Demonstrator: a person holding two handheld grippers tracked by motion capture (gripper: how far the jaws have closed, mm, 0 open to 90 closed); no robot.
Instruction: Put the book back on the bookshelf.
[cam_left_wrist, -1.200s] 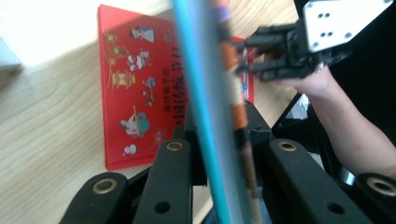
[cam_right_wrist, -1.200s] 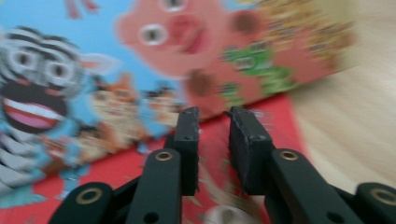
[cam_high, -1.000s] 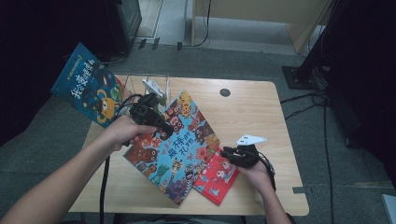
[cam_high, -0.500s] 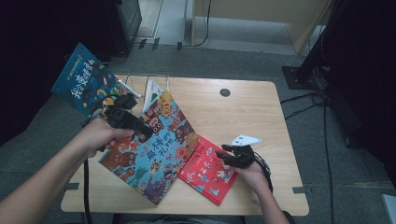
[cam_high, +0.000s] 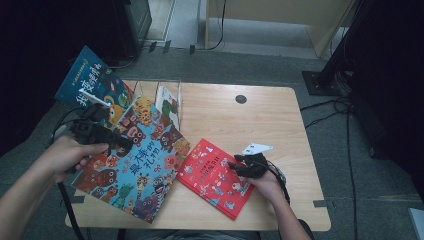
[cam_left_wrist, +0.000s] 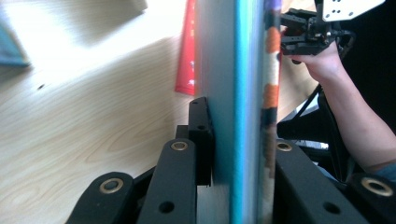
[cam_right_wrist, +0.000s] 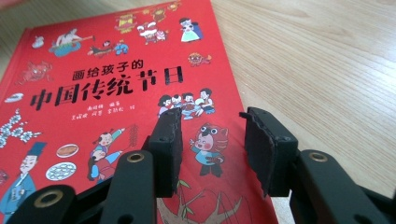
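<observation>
A large blue picture book (cam_high: 137, 165) with cartoon animals slants over the table's left part. My left gripper (cam_high: 121, 144) is shut on its upper left edge. In the left gripper view the book (cam_left_wrist: 243, 70) stands edge-on between the jaws of that gripper (cam_left_wrist: 238, 128). A red picture book (cam_high: 212, 177) lies flat near the front middle. My right gripper (cam_high: 239, 166) hovers at its right edge. Seen in the right gripper view, that gripper (cam_right_wrist: 210, 140) is open just above the red cover (cam_right_wrist: 93, 84), holding nothing.
A clear wire rack (cam_high: 170, 90) stands at the table's back left with a thin book (cam_high: 167, 106) in it. Another blue book (cam_high: 90, 87) leans out past the left edge. The wooden table (cam_high: 260, 120) has a round cable hole (cam_high: 241, 99).
My left gripper has carried the blue book to the left and toward me, uncovering more of the red book. The right gripper has hardly moved.
</observation>
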